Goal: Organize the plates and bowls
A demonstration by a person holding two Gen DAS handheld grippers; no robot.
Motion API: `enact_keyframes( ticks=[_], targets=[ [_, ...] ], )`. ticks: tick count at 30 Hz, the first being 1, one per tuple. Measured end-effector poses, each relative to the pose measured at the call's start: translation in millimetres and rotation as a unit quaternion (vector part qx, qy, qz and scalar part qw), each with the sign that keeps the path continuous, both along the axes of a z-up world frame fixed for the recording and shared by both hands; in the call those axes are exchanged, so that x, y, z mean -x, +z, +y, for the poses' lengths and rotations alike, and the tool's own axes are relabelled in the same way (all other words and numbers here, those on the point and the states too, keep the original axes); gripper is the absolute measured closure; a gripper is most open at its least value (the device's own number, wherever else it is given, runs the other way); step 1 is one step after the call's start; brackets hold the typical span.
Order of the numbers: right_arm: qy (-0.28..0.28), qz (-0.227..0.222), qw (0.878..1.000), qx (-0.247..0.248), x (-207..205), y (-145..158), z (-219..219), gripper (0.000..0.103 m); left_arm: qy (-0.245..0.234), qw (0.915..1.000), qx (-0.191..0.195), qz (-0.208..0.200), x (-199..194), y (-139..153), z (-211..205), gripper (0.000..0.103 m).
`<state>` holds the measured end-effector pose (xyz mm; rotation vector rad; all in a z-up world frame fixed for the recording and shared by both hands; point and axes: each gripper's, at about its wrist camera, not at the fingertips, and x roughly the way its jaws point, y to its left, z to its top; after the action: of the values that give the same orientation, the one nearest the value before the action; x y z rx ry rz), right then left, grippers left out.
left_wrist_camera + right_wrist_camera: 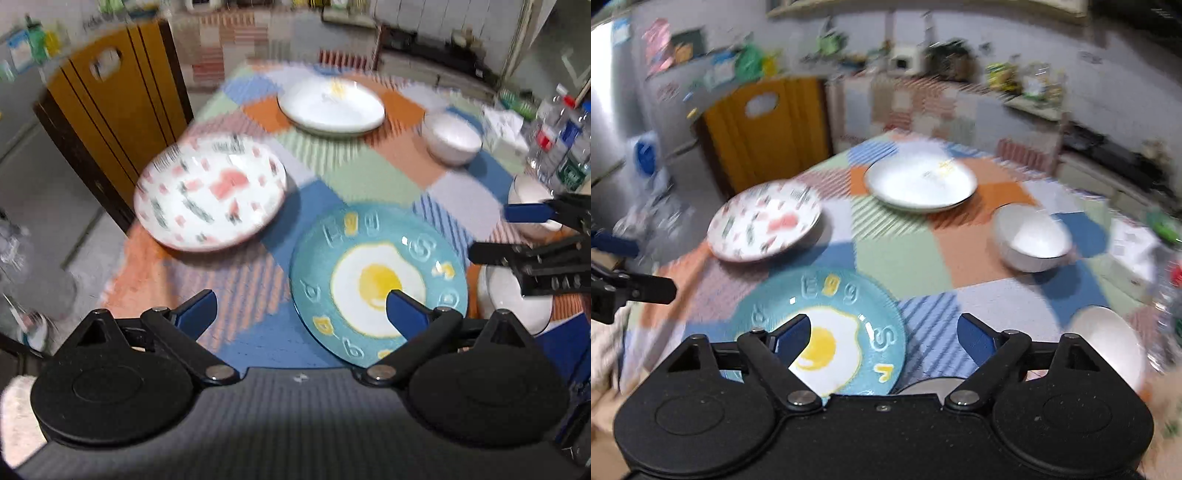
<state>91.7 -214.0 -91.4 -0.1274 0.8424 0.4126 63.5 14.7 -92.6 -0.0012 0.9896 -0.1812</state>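
A teal plate with a fried-egg picture (pixel 376 280) (pixel 827 332) lies near the table's front edge. A white plate with pink and green marks (pixel 210 195) (pixel 764 221) lies at the left. A white plate (pixel 330 105) (pixel 919 182) lies at the back. A white bowl (pixel 452 138) (pixel 1030 240) stands at the back right, and more white bowls (pixel 513 295) (pixel 1108 347) at the front right. My left gripper (pixel 301 310) is open and empty above the teal plate's left side. My right gripper (pixel 884 332) is open and empty above that plate's right edge.
The table has a patchwork cloth (pixel 354 173) (pixel 905 258). A yellow chair back (pixel 118 99) (pixel 764 125) stands at the left. Plastic bottles (pixel 561 136) stand at the table's right edge. The right gripper's fingers (pixel 532 212) reach in from the right.
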Motion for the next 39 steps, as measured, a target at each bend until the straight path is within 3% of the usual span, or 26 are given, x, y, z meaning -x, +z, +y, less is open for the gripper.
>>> enact_keyframes(
  ticks=[5,9,12,17,20,21,22,23,31,35,39],
  targets=[
    [0.017,0.092,0.994,-0.052,-41,-36,-8,0.038,0.005,0.9987,0.01,0.05,-20,-42,-2,0.027],
    [0.01,0.129,0.991,-0.039,-64,-60,-13,0.047,0.008,0.9959,0.025,0.086,-27,-67,0,0.039],
    [0.019,0.154,0.987,-0.045,-73,-73,-20,0.059,0.015,0.9938,0.045,0.101,-26,-76,4,0.045],
    [0.018,0.176,0.982,-0.061,-77,-87,-25,0.084,0.031,0.992,0.068,0.102,-26,-91,11,0.046],
    [0.018,0.179,0.98,-0.088,-78,-93,-34,0.085,0.018,0.9945,0.068,0.078,-23,-92,6,0.057],
    [0.022,0.179,0.979,-0.093,-78,-94,-36,0.085,0.012,0.9946,0.071,0.074,-22,-92,4,0.072],
    [0.025,0.181,0.978,-0.097,-79,-94,-37,0.085,0.001,0.9929,0.09,0.078,-21,-92,3,0.08],
    [0.028,0.183,0.977,-0.101,-80,-95,-39,0.085,0.003,0.9912,0.101,0.085,-21,-93,2,0.08],
    [0.051,0.176,0.977,-0.109,-82,-94,-41,0.086,0.012,0.9917,0.081,0.099,-31,-89,-7,0.079],
    [0.049,0.162,0.977,-0.127,-83,-87,-49,0.087,-0.005,0.9955,0.054,0.077,-34,-76,-14,0.078],
    [0.041,0.148,0.977,-0.151,-85,-78,-60,0.087,-0.01,0.9966,0.051,0.064,-50,-62,-19,0.078]
  ],
)
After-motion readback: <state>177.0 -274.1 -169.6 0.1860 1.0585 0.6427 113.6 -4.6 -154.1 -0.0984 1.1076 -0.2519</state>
